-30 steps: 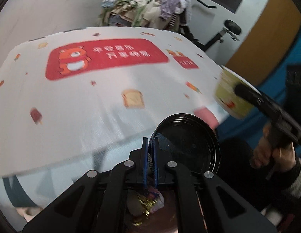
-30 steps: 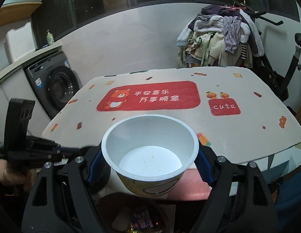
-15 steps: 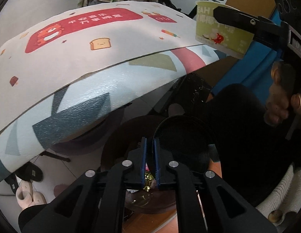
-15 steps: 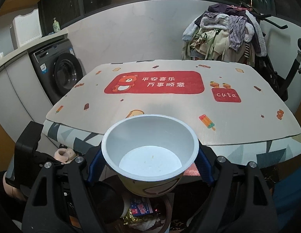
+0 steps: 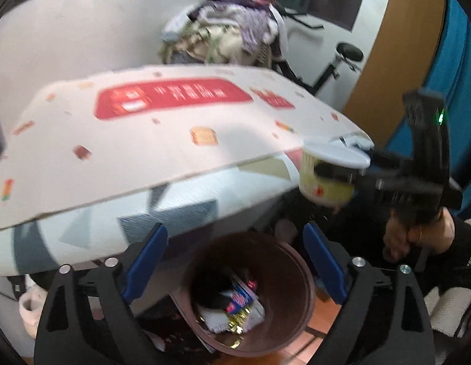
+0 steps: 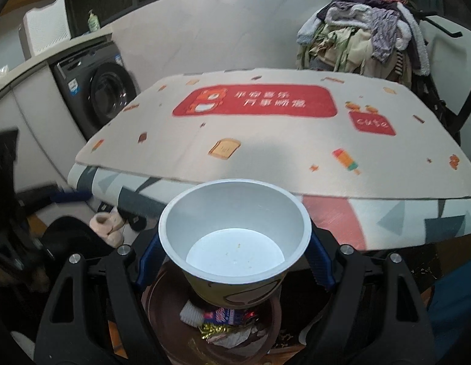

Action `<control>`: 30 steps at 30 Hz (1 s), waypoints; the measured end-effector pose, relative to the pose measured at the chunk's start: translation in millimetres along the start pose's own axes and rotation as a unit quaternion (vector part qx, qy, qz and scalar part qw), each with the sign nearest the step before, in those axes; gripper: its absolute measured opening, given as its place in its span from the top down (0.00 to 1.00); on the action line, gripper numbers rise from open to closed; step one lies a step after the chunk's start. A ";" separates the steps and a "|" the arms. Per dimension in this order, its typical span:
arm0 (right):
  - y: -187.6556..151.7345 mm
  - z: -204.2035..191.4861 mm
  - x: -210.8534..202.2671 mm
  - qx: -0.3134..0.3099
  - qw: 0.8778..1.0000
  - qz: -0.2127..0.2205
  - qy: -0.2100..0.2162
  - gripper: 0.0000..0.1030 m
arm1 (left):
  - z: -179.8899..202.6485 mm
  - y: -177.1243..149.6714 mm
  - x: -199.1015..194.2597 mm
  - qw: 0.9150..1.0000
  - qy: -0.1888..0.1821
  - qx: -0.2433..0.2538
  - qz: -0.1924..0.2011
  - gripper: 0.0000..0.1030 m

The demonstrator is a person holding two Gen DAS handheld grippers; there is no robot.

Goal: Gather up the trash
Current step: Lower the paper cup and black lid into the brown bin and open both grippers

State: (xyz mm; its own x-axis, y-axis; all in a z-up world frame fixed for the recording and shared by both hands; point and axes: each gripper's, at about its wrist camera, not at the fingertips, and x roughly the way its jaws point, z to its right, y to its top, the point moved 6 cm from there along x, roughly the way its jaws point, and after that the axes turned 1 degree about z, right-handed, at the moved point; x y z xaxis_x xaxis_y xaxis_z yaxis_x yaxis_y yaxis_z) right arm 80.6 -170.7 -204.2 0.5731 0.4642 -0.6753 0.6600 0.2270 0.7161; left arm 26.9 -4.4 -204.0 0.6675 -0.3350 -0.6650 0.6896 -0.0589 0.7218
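My right gripper (image 6: 232,258) is shut on an empty white paper noodle cup (image 6: 235,243), held upright just above the brown trash bin (image 6: 162,301). The cup also shows in the left wrist view (image 5: 329,173), off to the right of the bin and higher. My left gripper (image 5: 235,264) is open and empty, right above the bin (image 5: 293,298). The bin holds wrappers, crumpled paper and a dark round lid (image 5: 211,289).
The table (image 6: 265,140) with a cream patterned mat stands just behind the bin, its cloth edge (image 5: 144,213) hanging over. A washing machine (image 6: 98,94) is at left, a clothes pile (image 6: 363,42) at the back, slippers (image 6: 109,228) on the floor.
My left gripper has opened and let go of the black lid, which now lies in the bin. My right gripper with the cup has moved lower, over the bin.
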 end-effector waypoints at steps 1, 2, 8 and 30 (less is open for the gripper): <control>-4.6 -4.0 3.4 -0.005 1.000 -0.007 0.003 0.24 | -0.9 1.2 -7.0 1.000 0.011 0.001 0.015 0.11; -8.2 -7.4 6.1 -0.008 1.000 -0.012 0.006 0.24 | -1.3 2.8 -12.1 1.000 0.015 0.002 0.027 0.09; -32.7 -28.5 23.5 -0.026 0.998 -0.054 0.027 0.23 | -13.3 -4.0 -27.9 0.996 0.047 -0.021 0.069 0.08; -54.2 -35.2 44.9 -0.052 0.992 -0.111 0.014 0.22 | -32.2 -9.6 -9.8 0.996 0.059 -0.061 0.038 0.06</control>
State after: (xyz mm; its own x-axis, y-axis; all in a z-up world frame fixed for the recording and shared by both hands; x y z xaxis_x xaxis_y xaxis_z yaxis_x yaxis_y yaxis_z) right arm 53.5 -132.0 -267.0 0.4039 0.4160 -0.8148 0.7145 0.4128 0.5649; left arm 22.8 29.8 -210.7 0.7420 -0.2214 -0.6329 0.6605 0.0796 0.7466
